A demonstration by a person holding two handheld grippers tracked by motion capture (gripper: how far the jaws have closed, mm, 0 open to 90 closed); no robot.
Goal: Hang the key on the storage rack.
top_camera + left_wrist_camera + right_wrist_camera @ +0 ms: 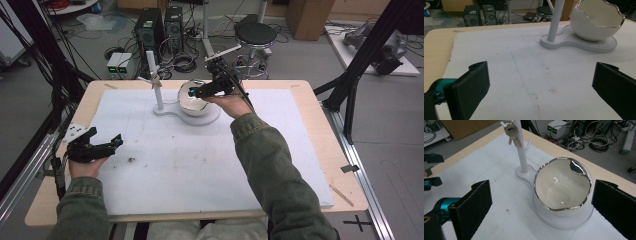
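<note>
The right gripper [192, 93] hovers over the egg-shaped bowl [562, 187] at the far middle of the worktop [310, 125], its jaws spread wide with nothing between them; in the right gripper view they stand either side of the bowl's mouth. The bowl sits on the round end of a white stand base [579, 43], to the right of a thin upright post [156, 82] from which a bunch of keys [512, 133] hangs on a short peg.

The bowl looks like glazed ceramic with a silvered, jagged rim (made to resemble a cracked eggshell). I judge it stiff, smooth, rather slippery and easily chipped, and probably of moderate weight. The rounded belly offers little purchase, so the wall at the rim, one jaw inside and one outside, seems the safest hold, taken on a lower, flatter stretch of the edge rather than on a peak.

Its mouth faces up and tilts slightly toward the near side; its long axis runs roughly vertical, from the base to the opening.

The left gripper [107, 145] rests at the near left over the white mat [200, 165], well apart from the bowl, jaws likewise wide open and empty.
</note>
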